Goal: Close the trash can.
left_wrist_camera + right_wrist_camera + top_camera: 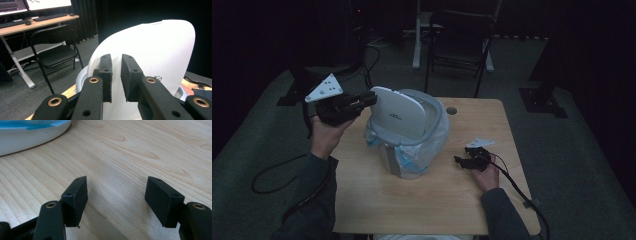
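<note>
A small white bin [409, 162] lined with a clear and blue plastic bag [434, 142] stands mid-table. Its white lid [399, 117] is tilted up on edge above the grey rim ring [440, 116]. My left gripper [371, 98] is at the lid's left edge, its jaws nearly together on it. In the left gripper view the lid [155, 50] rises just past the narrow gap of that gripper [116, 60]. My right gripper [472, 157] rests low on the table right of the bin, open and holding nothing. In the right gripper view, that gripper [117, 185] hovers over bare wood, with the bin's base [25, 140] at upper left.
The bin stands on a light wooden table [412, 205] with a grommet hole [451, 110] at the back. A black folding chair [459, 45] stands behind the table. A desk with monitors and keyboards [37, 21] stands farther off. A cable [522, 190] trails from the right gripper.
</note>
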Demonstrator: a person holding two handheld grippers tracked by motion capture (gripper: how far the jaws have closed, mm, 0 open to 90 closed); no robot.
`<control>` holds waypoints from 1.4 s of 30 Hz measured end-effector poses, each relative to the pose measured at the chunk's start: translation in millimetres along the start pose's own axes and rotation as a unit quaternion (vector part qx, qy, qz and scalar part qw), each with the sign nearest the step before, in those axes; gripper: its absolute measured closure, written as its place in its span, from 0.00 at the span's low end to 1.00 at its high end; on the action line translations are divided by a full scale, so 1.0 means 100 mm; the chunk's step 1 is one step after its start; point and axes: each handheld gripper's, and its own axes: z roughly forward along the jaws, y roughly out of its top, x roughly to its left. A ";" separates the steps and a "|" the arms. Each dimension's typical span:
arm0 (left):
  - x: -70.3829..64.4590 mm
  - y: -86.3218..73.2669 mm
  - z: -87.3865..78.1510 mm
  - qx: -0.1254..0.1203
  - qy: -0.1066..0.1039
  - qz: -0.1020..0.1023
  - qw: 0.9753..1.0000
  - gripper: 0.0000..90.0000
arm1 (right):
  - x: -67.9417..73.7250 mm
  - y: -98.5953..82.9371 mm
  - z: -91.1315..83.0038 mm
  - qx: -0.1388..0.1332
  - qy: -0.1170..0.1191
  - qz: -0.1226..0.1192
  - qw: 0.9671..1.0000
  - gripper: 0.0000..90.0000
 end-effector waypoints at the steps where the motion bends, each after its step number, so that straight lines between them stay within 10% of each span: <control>1: 0.00 0.00 0.01 0.000 0.000 0.000 1.000 0.89 | 0.00 0.00 0.00 0.000 0.000 0.000 1.000 0.38; 11: 0.02 -0.02 0.13 0.008 -0.002 -0.003 1.000 0.90 | 0.00 0.00 0.00 -0.001 0.001 0.001 1.000 0.40; 21: 0.06 -0.04 0.21 0.018 -0.001 -0.006 1.000 0.90 | 0.03 0.04 -0.08 -0.011 -0.010 -0.008 1.000 0.68; 31: 0.07 -0.07 0.26 0.025 -0.003 -0.006 1.000 0.89 | 0.03 0.49 -0.45 -0.065 -0.002 -0.011 0.998 0.99; 42: 0.10 -0.10 0.34 0.035 -0.003 -0.010 0.999 0.87 | 0.04 0.96 -0.86 -0.112 0.006 -0.013 0.994 1.00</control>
